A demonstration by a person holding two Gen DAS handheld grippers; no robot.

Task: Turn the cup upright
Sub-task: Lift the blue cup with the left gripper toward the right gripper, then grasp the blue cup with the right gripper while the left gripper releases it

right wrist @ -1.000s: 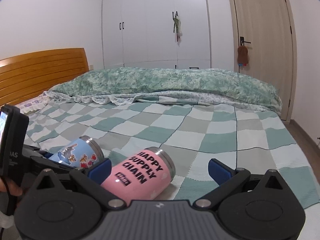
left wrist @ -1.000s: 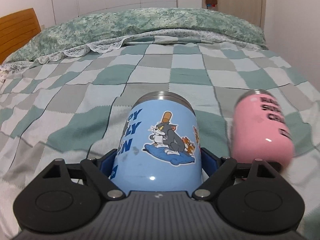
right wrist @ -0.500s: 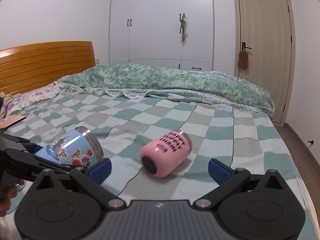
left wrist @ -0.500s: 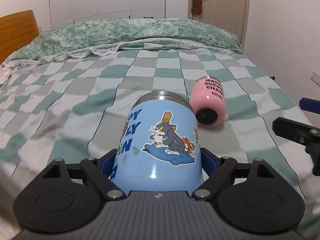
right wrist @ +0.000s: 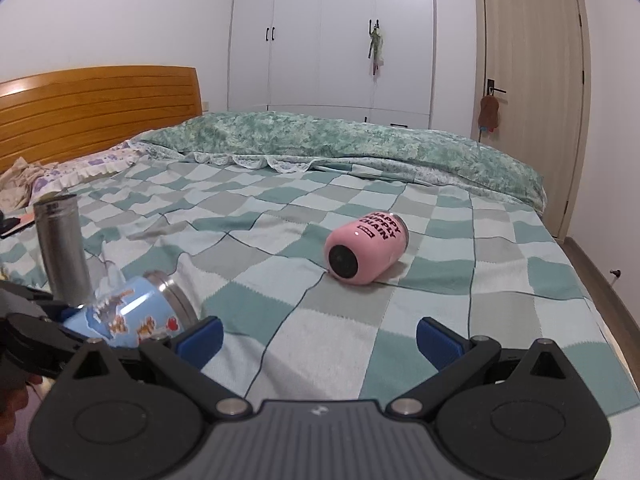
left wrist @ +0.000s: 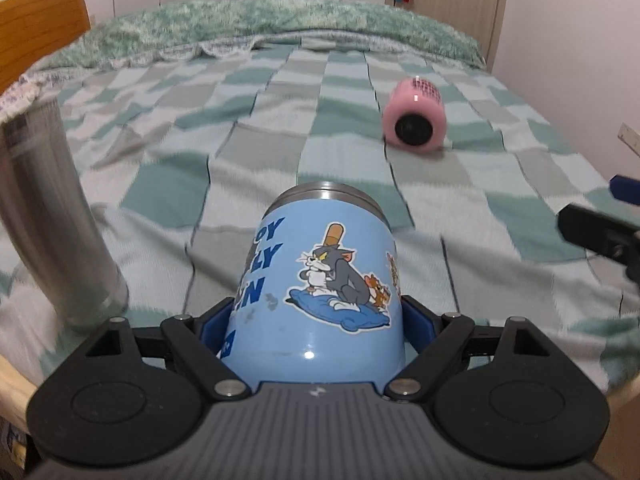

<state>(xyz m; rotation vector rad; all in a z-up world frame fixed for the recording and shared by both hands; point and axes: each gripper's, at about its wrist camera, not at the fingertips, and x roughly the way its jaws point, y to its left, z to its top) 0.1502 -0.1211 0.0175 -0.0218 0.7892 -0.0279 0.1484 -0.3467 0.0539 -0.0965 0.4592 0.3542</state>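
My left gripper [left wrist: 316, 326] is shut on a blue cartoon cup [left wrist: 320, 300], its steel rim pointing away from me, tilted above the bed. The blue cup also shows in the right wrist view [right wrist: 132, 312], held by the left gripper at the lower left. A pink cup [right wrist: 366, 250] lies on its side on the checked blanket, black base toward me; it also shows in the left wrist view [left wrist: 414, 120]. My right gripper [right wrist: 318, 338] is open and empty, well short of the pink cup. One right fingertip [left wrist: 624, 188] shows at the right edge.
A steel tumbler [right wrist: 62, 248] stands upright on the bed at the left, also in the left wrist view [left wrist: 52, 224]. A green quilt [right wrist: 340, 140] is bunched at the far side. A wooden headboard [right wrist: 96, 108] is at the left, a door [right wrist: 532, 100] at the right.
Both grippers have pulled back toward the bed's near edge. The pink cup rolled away from the right gripper and now lies still. The steel tumbler has come into view.
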